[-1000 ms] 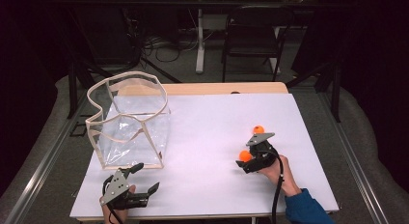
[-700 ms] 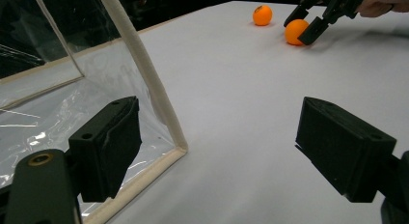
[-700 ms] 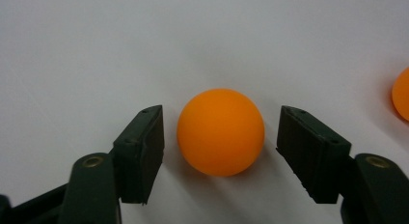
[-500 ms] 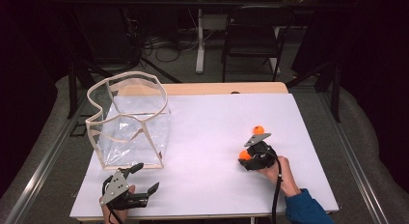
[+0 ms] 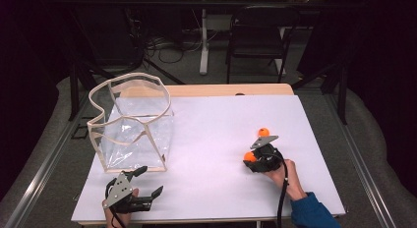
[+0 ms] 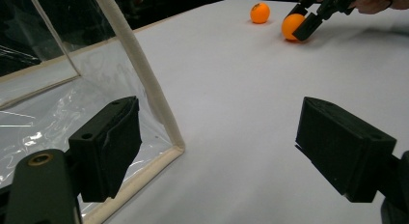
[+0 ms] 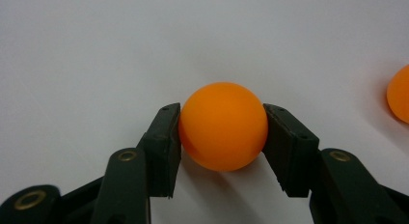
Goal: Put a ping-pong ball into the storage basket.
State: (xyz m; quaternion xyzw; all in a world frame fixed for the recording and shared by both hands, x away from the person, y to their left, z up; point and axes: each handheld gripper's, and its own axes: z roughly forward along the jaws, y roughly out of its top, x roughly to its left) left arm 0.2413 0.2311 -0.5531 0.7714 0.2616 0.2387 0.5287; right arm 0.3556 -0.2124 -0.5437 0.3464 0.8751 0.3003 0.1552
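Right gripper's got the ball

The right gripper [image 7: 222, 132] has just closed its jaws onto the orange ball [image 7: 223, 125], near the table's [image 5: 206, 139] right edge. The left gripper [image 5: 140, 184], spread wide and holding nothing, sits by the front-left corner.

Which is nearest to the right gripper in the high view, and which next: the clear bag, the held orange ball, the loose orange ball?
1. Held orange ball: between the right gripper fingers.
2. Loose orange ball: just beyond, on the table.
3. Clear bag: far left.

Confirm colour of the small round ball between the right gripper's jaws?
Plain orange ball, no markings visible; clearest in the right gripper view.
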